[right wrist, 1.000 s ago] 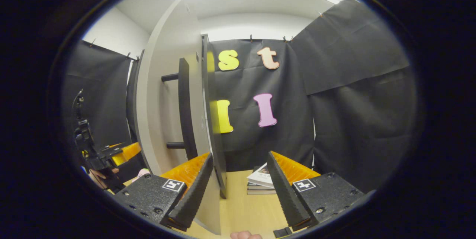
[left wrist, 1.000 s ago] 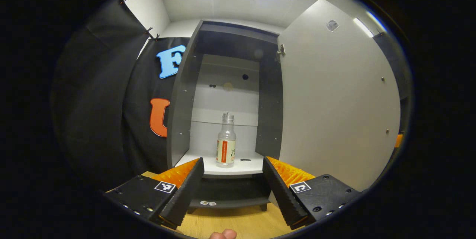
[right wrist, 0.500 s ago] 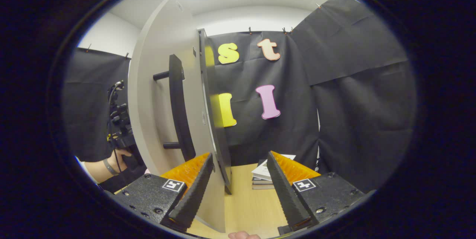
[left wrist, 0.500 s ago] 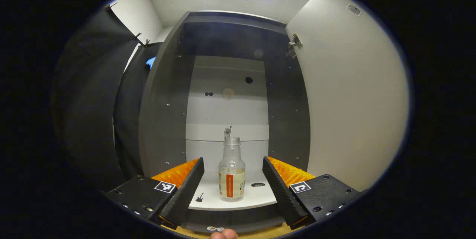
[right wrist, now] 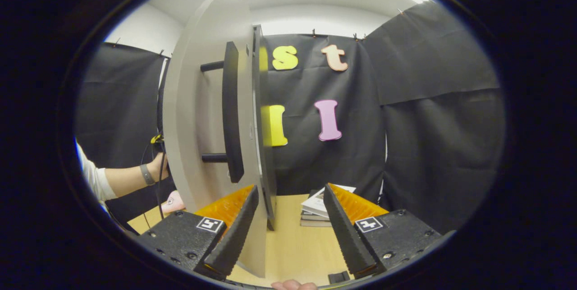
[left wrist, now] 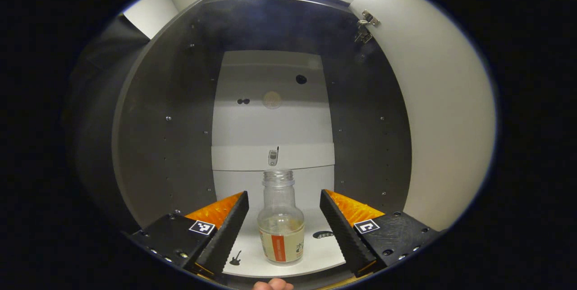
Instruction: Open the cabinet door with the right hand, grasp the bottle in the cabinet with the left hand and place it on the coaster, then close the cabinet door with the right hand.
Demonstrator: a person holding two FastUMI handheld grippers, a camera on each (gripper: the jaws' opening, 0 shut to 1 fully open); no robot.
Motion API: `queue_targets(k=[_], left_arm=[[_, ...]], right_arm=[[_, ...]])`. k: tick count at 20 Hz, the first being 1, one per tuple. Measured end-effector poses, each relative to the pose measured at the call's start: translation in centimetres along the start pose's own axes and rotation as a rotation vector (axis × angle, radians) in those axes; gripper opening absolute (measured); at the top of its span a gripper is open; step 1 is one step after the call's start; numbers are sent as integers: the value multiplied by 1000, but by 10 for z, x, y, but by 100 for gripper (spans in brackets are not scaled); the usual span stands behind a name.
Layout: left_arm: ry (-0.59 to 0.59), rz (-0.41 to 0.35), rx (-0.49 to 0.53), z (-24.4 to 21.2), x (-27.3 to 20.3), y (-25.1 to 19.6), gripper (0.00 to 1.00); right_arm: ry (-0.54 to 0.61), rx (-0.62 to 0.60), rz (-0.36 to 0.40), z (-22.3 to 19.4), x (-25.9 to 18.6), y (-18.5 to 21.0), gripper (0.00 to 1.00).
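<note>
— Clear plastic bottle [left wrist: 280,218], uncapped, now standing upright between the spread fingers of the left gripper [left wrist: 284,192], on the white shelf [left wrist: 327,254] inside the dark cabinet [left wrist: 157,123].

— Closer than a second ago?

— Much closer. Then seen from outside, well short of the opening; now carried right in, with dark side walls to either side and the bottle's body level with the fingers. Not clamped yet: jaws wide apart, seemingly touching nothing, though hard to judge through the fisheye bend.

— Meaning for the task?

— Door-opening done, to judge by the cabinet door [left wrist: 446,123] swung out on its hinge [left wrist: 366,26]. Reach nearly finished; closing on the bottle probably next, low on the body and gently, being light and apt to tip.

— And the right gripper [right wrist: 290,188]?

— Also parted, gripping nothing, held near the door's free edge with the black bar handle [right wrist: 231,109] up ahead. Drifted a little since half a second ago, otherwise waiting. Beyond, a stack of books [right wrist: 322,209] on the wooden tabletop [right wrist: 293,245], and a forearm [right wrist: 128,179] reaching behind the door.

— Any writing?

— Pale label with an orange stripe and a few dark characters, too small to make out. Small stickers on the shelf, likewise unreadable.

— Coaster?

— Possibly the pink thing [right wrist: 173,202] low by the door; not certain.
</note>
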State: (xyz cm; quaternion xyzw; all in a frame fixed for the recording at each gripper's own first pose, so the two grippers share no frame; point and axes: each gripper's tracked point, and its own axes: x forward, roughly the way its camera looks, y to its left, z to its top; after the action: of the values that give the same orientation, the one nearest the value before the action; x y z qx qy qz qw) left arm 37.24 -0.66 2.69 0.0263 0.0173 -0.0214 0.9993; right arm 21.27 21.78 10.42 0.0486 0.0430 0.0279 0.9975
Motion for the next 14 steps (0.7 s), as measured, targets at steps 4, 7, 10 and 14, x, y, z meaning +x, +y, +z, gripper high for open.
queue_targets(k=[4, 7, 10, 14], left_arm=[[13, 12, -4, -2, 16, 4, 100], [32, 30, -11, -10, 26, 12, 96], [35, 16, -30, -13, 31, 16, 94], [33, 1, -41, -16, 36, 13, 87]], right_arm=[[12, 29, -42, -4, -3, -6, 92], [11, 48, -86, -4, -5, -14, 92], [6, 69, -131, -4, -6, -21, 92], [9, 98, -168, -4, -8, -24, 92]])
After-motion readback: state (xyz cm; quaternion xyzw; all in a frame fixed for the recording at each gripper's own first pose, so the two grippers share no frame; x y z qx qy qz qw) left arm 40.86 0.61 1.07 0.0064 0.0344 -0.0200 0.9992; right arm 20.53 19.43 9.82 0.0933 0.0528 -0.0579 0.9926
